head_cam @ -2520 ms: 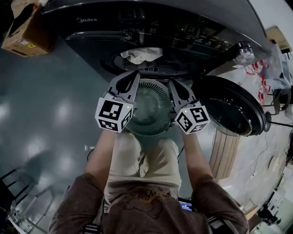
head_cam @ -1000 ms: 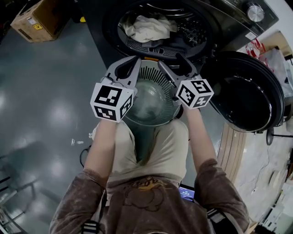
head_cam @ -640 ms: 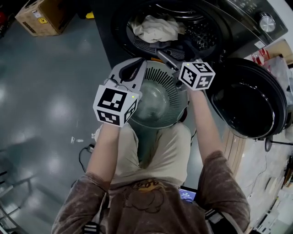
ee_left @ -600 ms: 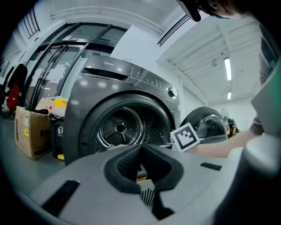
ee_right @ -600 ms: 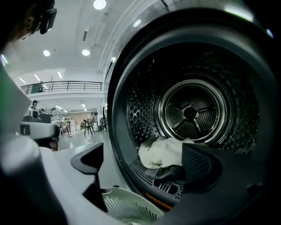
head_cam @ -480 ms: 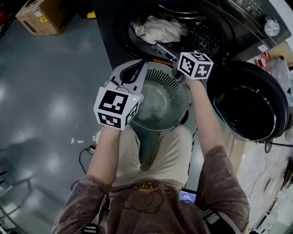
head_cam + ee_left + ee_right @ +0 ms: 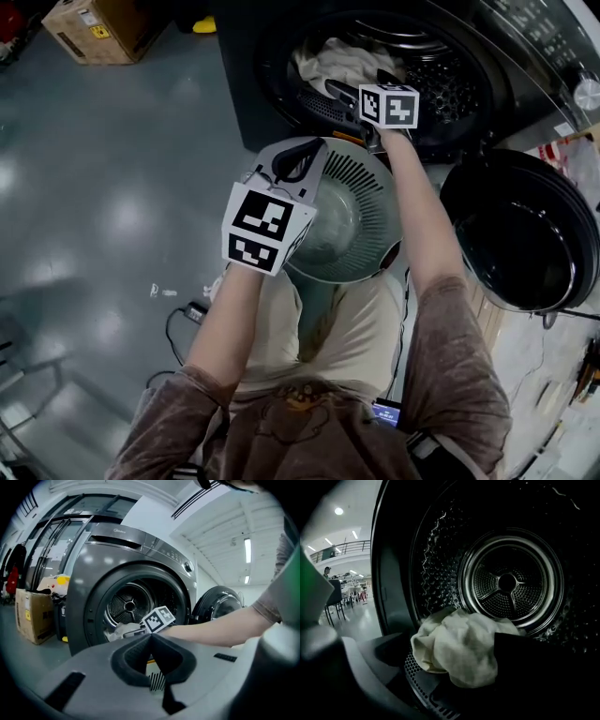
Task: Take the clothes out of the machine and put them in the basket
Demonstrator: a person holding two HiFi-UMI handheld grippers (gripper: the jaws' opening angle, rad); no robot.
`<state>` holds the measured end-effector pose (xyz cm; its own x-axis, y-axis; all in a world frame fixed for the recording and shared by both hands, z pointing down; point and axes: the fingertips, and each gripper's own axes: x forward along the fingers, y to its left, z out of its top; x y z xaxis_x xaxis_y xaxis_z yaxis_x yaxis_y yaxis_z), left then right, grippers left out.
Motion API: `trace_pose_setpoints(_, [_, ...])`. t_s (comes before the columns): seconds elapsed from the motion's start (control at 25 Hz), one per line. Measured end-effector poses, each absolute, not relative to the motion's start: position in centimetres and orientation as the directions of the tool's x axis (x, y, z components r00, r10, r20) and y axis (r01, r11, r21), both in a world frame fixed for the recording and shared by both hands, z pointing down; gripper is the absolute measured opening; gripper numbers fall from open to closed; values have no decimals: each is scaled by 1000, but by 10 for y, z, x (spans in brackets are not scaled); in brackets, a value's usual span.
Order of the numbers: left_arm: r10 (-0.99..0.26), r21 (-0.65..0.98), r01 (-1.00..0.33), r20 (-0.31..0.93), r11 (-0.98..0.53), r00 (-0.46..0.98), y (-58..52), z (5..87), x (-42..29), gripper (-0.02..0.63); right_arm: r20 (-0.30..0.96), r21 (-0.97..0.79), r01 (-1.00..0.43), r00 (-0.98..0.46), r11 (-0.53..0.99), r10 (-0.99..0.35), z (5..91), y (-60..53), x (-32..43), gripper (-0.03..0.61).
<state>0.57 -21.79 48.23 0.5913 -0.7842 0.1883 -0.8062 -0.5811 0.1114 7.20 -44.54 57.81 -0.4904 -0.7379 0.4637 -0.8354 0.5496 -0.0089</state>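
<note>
A crumpled cream cloth (image 7: 342, 61) (image 7: 459, 651) lies at the front of the machine's drum (image 7: 506, 581). My right gripper (image 7: 352, 86) (image 7: 450, 667) reaches into the drum opening. Its jaws have just been opening and stand wide on either side of the cloth, not pressing it. The round grey slotted basket (image 7: 352, 234) hangs in front of the machine, above the person's lap. My left gripper (image 7: 298, 161) (image 7: 152, 641) is shut on the basket's left rim (image 7: 157, 681). In the left gripper view the right gripper's marker cube (image 7: 158, 618) shows at the drum mouth.
The machine's round door (image 7: 520, 230) stands swung open at the right. A cardboard box (image 7: 94, 26) sits on the grey floor at the upper left. A cable (image 7: 183, 314) lies on the floor by the person's left leg.
My right gripper let go of the basket's right rim, opened, and moved forward into the drum mouth towards the cloth. My left gripper still holds the basket, a little lower.
</note>
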Motion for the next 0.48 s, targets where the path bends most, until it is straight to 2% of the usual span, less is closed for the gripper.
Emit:
trace_pose_setpoints(0.04, [-784,119,-808,195,-577,589,-220,485,4,3,485,2,-839,-475,544,-734,583,-449,72,563])
trace_pose_setpoints(0.12, [-786,135,-812,204,-568,583,-222,490,0,3,521,18,-849,-443,529,-729,594,-453,72,515])
trace_pose_setpoints(0.48, [-779,134,-808,216,-573,588,-222,492,3,3,517,48,-873,-393,485,-760,589,-453,82,185])
